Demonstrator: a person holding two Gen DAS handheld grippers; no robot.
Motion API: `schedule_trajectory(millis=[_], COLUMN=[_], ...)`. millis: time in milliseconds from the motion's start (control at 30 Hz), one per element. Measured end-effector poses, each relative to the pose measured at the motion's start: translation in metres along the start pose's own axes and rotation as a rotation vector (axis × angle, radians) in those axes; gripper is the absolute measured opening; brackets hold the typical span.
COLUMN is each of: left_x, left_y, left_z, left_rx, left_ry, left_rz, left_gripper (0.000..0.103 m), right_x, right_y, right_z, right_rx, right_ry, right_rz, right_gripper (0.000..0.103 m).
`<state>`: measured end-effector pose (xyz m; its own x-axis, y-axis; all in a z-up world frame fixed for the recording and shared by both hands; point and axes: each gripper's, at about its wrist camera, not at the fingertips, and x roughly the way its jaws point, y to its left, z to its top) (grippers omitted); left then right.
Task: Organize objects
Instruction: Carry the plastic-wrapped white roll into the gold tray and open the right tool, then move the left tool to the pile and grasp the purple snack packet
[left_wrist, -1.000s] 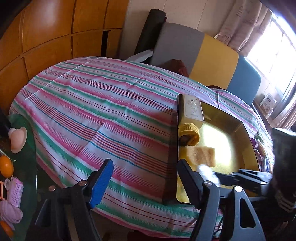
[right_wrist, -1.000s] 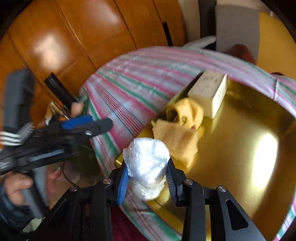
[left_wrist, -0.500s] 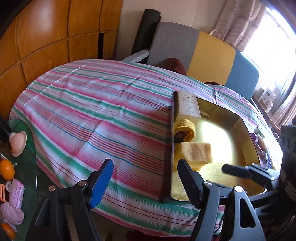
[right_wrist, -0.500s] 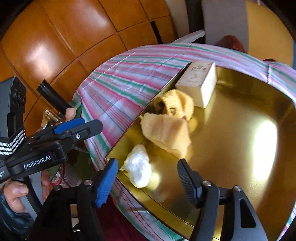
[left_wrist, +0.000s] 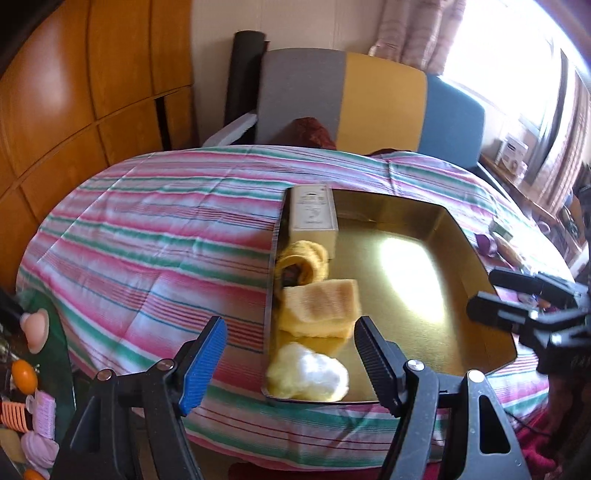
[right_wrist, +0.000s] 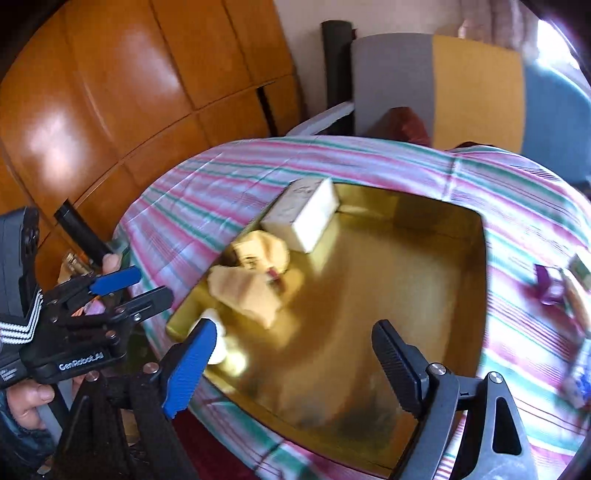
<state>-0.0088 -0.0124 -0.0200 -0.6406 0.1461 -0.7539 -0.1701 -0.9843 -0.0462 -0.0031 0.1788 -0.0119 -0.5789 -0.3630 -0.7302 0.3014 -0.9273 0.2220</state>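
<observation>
gold tray (left_wrist: 476, 258), box (left_wrist: 313, 212), yellow cloths (left_wrist: 321, 306), white wad (left_wrist: 314, 373)

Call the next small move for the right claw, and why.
Probably swing the right claw, just opened and empty, toward the purple item on the cloth. The white bag already lies in the tray.

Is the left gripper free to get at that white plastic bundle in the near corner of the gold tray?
Probably yes. The left gripper is open and empty, and the white plastic bundle lies uncovered just ahead of its fingers in the gold tray, with only the low tray wall to clear.
</observation>
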Motion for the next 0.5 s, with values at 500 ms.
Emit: schedule_trajectory(millis=[500], left_x=[0.007], left_y=[-0.084], left_z=[0.018], left_rx=[0.194], left_ry=[-0.004], left_rz=[-0.073], left_gripper=[0.071], right_x=[-0.086], right_y=[-0.155], right_z=[0.004], right_rx=[0.157], right_ry=[-0.098], right_rz=[-0.351], right_gripper=[0.091])
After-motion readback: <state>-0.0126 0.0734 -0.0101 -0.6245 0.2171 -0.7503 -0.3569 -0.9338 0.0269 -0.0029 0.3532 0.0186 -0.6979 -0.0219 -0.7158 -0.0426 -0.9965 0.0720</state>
